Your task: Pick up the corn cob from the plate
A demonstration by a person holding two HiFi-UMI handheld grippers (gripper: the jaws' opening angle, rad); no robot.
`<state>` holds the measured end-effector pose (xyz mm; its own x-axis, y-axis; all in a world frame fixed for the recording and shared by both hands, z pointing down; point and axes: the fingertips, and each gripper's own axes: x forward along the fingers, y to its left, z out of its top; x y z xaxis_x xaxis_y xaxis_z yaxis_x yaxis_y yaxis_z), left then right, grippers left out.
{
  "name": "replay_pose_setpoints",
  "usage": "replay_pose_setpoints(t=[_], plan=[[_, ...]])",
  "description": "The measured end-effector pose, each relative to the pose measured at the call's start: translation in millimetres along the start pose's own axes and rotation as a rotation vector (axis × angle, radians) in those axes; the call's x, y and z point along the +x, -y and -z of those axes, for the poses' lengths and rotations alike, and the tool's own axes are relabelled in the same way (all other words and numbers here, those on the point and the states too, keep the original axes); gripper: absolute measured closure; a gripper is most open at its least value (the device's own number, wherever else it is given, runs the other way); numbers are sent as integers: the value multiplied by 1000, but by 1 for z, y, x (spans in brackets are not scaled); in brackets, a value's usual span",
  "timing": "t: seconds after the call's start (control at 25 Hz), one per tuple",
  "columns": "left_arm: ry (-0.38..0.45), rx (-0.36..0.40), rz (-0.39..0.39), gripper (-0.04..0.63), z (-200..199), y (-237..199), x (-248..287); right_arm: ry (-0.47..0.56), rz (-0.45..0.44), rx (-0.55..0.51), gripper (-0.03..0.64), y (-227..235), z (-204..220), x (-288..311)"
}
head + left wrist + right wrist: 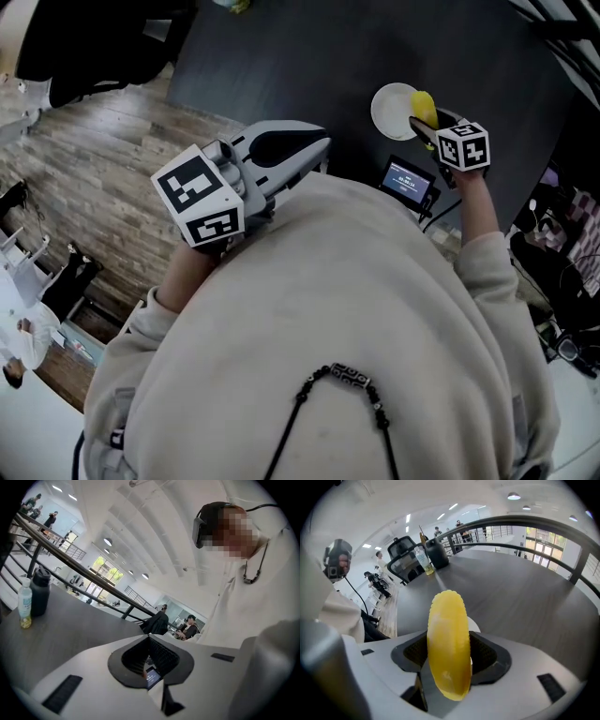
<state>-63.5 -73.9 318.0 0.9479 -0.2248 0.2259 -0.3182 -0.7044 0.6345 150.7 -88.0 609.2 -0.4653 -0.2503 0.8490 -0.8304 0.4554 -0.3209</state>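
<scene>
Corn cob (447, 644) in right tongs (450, 657), plate (389, 111) and screen (408, 178) nearby.

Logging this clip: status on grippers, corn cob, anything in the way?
Right gripper jaws shut on corn cob, at the plate edge. Left gripper jaws together, empty. Nothing blocking.

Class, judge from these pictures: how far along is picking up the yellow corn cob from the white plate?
Done: the right gripper is shut on the yellow corn cob. In hand: the cob seems raised just above the round white plate, though the gap is hard to judge. Left: carrying it clear. The left gripper holds nothing.
</scene>
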Motion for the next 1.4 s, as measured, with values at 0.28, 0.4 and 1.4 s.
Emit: replay_pose_setpoints(t=[0.28,0.4,1.4], plan=[[-50,61,118,589,-15,2,35,222,74,-10,356,-15,-52,-90],[-62,98,180,589,-24,11,56,316,119,-3,356,-20,-64,-136],[-100,215,393,589,-69,33,89,816,130,37,356,-108,-136,-299]])
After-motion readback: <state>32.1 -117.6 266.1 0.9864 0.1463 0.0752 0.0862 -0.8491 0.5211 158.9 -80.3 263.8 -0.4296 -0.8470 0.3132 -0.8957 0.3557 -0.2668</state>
